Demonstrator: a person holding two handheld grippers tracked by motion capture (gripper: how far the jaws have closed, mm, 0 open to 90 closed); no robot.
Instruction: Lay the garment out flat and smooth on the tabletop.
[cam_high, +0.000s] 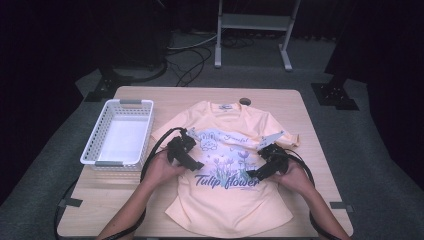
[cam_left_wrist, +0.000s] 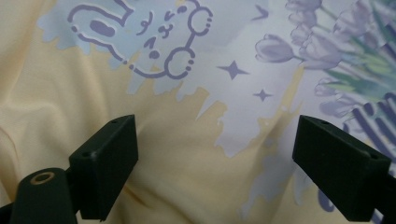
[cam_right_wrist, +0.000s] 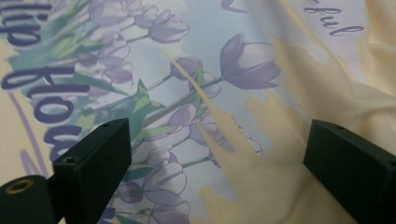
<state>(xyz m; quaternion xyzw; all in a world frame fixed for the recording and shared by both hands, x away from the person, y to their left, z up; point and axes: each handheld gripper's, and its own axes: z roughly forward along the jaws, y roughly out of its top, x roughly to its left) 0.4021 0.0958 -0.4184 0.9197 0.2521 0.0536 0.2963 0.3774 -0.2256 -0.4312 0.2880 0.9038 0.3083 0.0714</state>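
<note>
A pale yellow T-shirt (cam_high: 227, 200) lies face up on the wooden table, printed with purple tulips and the words "Tulip flower". My left gripper (cam_high: 194, 163) hovers over the shirt's left chest, jaws wide apart, with the cartoon animal print (cam_left_wrist: 140, 37) just beyond them. My right gripper (cam_high: 252, 174) is over the right side of the print, also open, above the tulips (cam_right_wrist: 196, 88). Nothing sits between either pair of jaws. In both gripper views the cloth (cam_left_wrist: 196, 177) is close beneath the jaws; whether they touch it I cannot tell.
A white plastic basket (cam_high: 95, 142) stands empty at the table's left, beside the shirt's left sleeve. A small round hole (cam_high: 244, 101) is in the tabletop behind the collar. Bare wood (cam_high: 107, 200) lies at the front left. Cables trail off the front edge.
</note>
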